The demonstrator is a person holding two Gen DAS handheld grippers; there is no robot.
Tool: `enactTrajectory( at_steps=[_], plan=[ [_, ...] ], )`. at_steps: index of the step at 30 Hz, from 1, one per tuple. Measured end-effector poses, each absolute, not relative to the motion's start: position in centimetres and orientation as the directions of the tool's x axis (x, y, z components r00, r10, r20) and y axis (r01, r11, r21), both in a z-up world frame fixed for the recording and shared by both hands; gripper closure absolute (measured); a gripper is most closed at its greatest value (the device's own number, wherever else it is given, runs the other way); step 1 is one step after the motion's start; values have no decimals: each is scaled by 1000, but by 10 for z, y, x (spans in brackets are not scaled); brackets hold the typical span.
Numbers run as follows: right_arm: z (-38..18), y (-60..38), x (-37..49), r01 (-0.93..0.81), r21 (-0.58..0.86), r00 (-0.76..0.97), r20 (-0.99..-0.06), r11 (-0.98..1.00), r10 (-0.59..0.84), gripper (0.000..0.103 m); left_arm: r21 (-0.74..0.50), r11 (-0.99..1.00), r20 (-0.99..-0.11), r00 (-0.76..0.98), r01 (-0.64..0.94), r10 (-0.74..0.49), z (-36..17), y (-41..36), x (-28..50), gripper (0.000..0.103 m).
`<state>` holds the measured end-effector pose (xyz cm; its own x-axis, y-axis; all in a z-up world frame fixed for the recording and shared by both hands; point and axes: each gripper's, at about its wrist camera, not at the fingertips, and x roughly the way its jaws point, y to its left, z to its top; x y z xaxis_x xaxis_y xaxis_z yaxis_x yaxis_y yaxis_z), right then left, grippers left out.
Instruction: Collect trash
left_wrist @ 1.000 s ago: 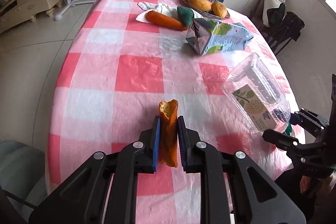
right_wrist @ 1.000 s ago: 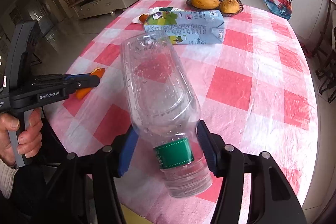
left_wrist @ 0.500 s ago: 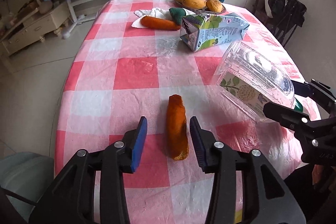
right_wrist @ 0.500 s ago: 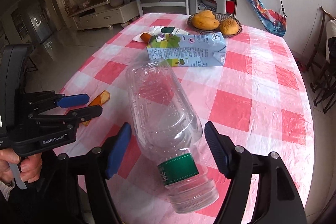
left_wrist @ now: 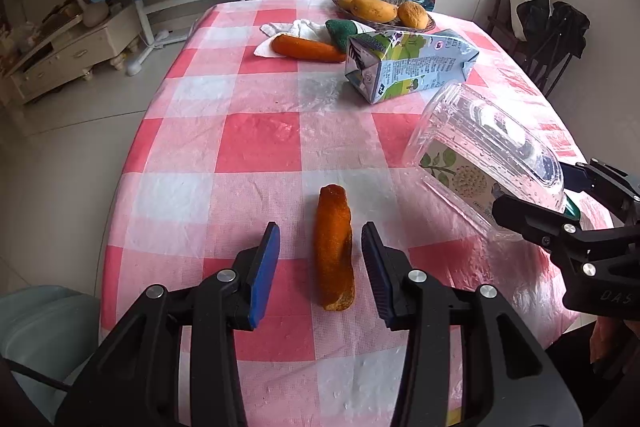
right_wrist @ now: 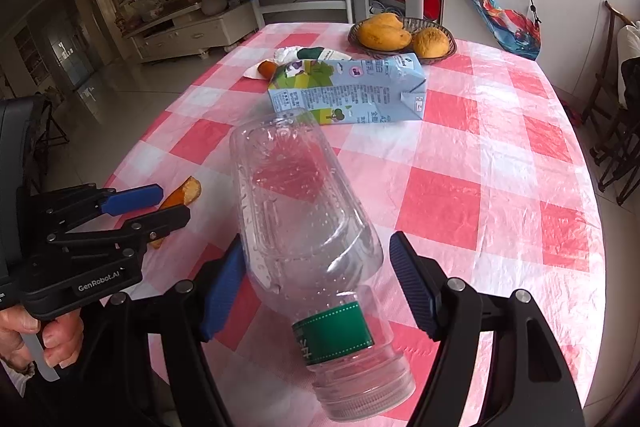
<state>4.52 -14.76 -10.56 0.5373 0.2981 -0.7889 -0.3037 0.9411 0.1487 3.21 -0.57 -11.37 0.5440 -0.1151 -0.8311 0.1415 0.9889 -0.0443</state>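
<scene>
Near the table's [left_wrist: 192, 131] front edge, the left gripper [left_wrist: 320, 263] stands released around the orange peel [left_wrist: 334, 255] (untouched), while the right gripper [right_wrist: 318, 283] gapes beside the clear bottle [right_wrist: 304, 211].

I saw a glossy plastic-coated tablecloth [left_wrist: 256, 143] under everything. On it lay a clear, droplet-beaded plastic bottle [right_wrist: 304, 211], a rough, matt orange peel [left_wrist: 334, 255], a printed paper carton [left_wrist: 408, 65] and a woven basket [right_wrist: 444, 45] at its far end.
</scene>
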Motion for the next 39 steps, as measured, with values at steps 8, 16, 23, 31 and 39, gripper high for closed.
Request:
enactTrajectory(
  at_steps=[8, 16, 23, 31, 39],
  plan=[
    [-108, -148, 44, -297, 148, 531, -796, 943, 292, 43, 24, 985, -825, 560, 170, -77, -115, -18, 28, 86],
    [-93, -157, 25, -308, 274, 523, -751, 911, 403, 43, -100, 987, -793, 589, 129, -158, -96, 2, 17, 88],
    [-83, -155, -37, -328, 368, 492, -720, 870, 490, 43, -183, 975, -768, 601, 127, -222, -85, 19, -20, 88],
    [-109, -130, -126, -353, 352, 398, -782, 867, 480, 43, -165, 974, -775, 591, 153, -224, -84, 16, -74, 88],
    [-103, -145, -136, -244, 354, 477, -767, 903, 429, 40, -95, 961, -852, 479, 260, -214, -106, -5, -128, 88]
  ],
)
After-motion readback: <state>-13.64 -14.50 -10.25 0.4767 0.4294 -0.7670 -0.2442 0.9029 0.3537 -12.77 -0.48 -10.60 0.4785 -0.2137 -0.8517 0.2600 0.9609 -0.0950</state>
